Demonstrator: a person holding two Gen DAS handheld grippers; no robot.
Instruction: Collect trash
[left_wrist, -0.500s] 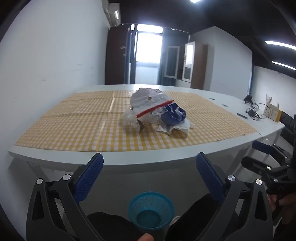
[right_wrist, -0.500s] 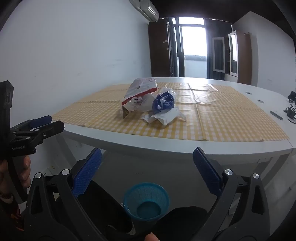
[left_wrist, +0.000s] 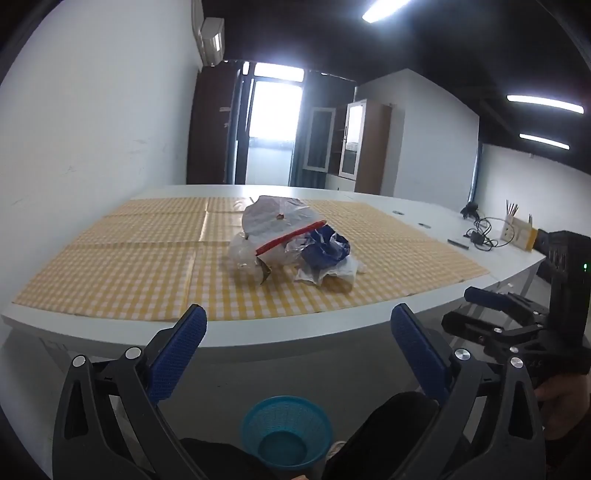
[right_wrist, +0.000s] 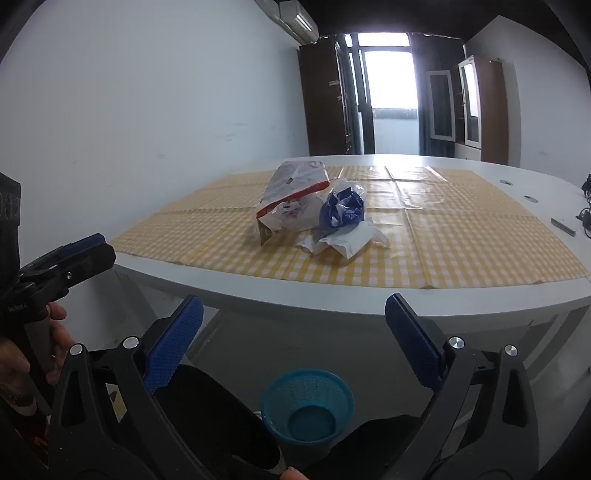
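A heap of trash lies on the yellow checked cloth in the middle of the table: a clear bag with a red strip (left_wrist: 277, 227) (right_wrist: 295, 192), a crumpled blue wrapper (left_wrist: 325, 249) (right_wrist: 341, 208) and white crumpled paper (left_wrist: 332, 271) (right_wrist: 347, 242). A small blue mesh bin (left_wrist: 286, 430) (right_wrist: 306, 408) stands on the floor below me, in front of the table. My left gripper (left_wrist: 297, 336) and right gripper (right_wrist: 293, 325) hang short of the table's near edge, both open with nothing between their blue pads. Each gripper also shows in the other's view, the right gripper (left_wrist: 491, 314) and the left gripper (right_wrist: 70, 254).
The white table (left_wrist: 258, 336) (right_wrist: 332, 299) spans both views, with a wall along its left. Cables, a small box and a dark bar (left_wrist: 491, 236) lie at the table's far right. Dark shoes or legs flank the bin. A hand (right_wrist: 22, 354) holds the left gripper's handle.
Both grippers have risen slightly toward the table, so the trash heap looks a little nearer and the bin sits lower in view. Their jaws stay wide.
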